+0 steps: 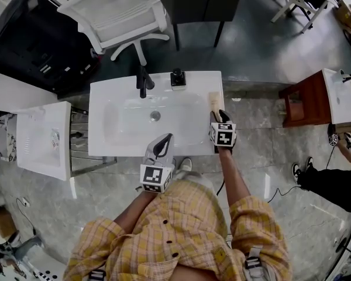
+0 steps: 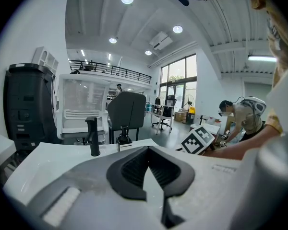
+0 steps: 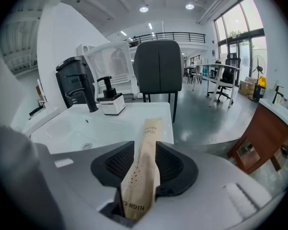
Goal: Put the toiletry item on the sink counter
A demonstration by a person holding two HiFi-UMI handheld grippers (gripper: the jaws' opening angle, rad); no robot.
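Right hand-held gripper (image 3: 145, 152) spread, paper toothbrush packet (image 3: 144, 176) loose between its jaws (far end on white tabletop (image 3: 149, 111)). Left hand-held gripper (image 2: 147, 150) pressed together, empty.

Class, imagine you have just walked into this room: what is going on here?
A person stands at a white sink counter with a gripper in each hand. The right gripper has a brown paper toothbrush packet between its open jaws, and the packet lies along the counter's right side. The left gripper, shut and empty, hovers over the basin's near edge. A soap dispenser and a black faucet stand at the back.
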